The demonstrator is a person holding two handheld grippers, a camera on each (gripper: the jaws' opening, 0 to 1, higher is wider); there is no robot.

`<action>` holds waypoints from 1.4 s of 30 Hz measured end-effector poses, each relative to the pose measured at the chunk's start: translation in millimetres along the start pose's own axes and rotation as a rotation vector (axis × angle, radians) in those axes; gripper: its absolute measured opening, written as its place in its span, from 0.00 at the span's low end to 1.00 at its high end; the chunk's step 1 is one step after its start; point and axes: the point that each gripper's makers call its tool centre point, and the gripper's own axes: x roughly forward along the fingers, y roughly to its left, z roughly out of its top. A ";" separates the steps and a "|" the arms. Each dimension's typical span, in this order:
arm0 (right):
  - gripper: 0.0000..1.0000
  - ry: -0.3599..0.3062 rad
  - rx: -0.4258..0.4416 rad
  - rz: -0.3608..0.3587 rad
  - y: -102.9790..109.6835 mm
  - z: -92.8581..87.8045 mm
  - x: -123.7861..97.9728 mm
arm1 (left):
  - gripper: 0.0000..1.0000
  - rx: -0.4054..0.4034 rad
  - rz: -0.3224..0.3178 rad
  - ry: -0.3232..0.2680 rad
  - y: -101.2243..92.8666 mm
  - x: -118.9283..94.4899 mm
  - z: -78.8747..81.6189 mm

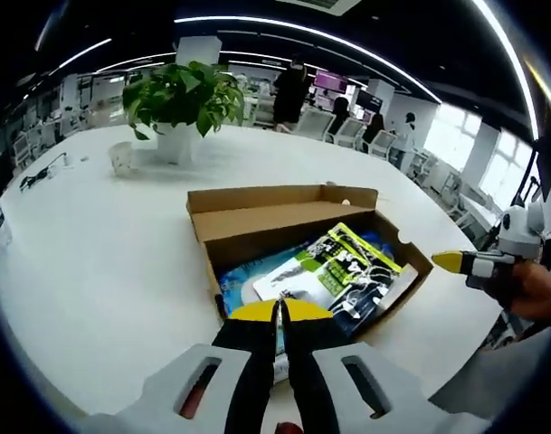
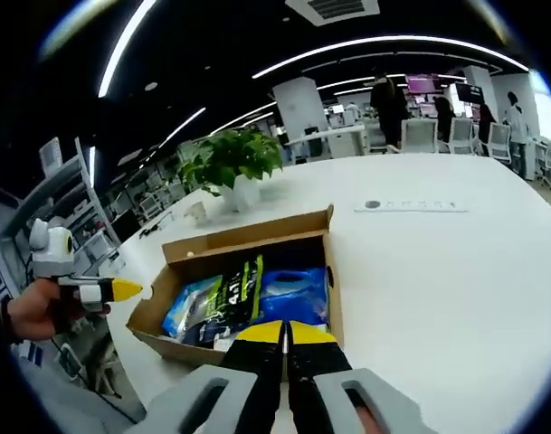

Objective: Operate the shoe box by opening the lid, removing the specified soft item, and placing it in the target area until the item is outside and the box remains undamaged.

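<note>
Box [image 1: 257, 226] sits open on the white table [image 1: 103, 271], lid flap folded back on the plant [image 1: 180, 95] side, so the lid step looks done. Inside: flat soft packs, a blue pack [image 2: 296, 294] and a black/yellow-green pack [image 1: 347, 267] lying on top of it; white pack [image 1: 289, 285] beside those in the left gripper view. Which one is the specified item I can't tell from here; the packs are all inside the box, none out yet

Left gripper [image 1: 280, 312]: jaws pressed together, nothing between them, tips at the near box wall, over the packs' near edge. Right gripper [image 2: 284, 333]: jaws likewise together and empty, tips at the near wall on its own side, just short of the blue pack. Each gripper also shows at the side of the other's view, held by a hand [image 2: 35, 312], apart from the box

Step in hand: reach-in for the pick. Next move, as I judge it: spread one gripper's jaws, go down on a pack edge, pinch the soft film only, lift straight up clear of the cardboard walls, set it on bare table beside the box. Risk: catching the wall or dragging the box
</note>
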 end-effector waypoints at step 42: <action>0.00 0.009 0.052 0.030 21.1 -23.0 -1.2 | 0.01 0.052 0.017 0.051 -25.0 8.6 -29.9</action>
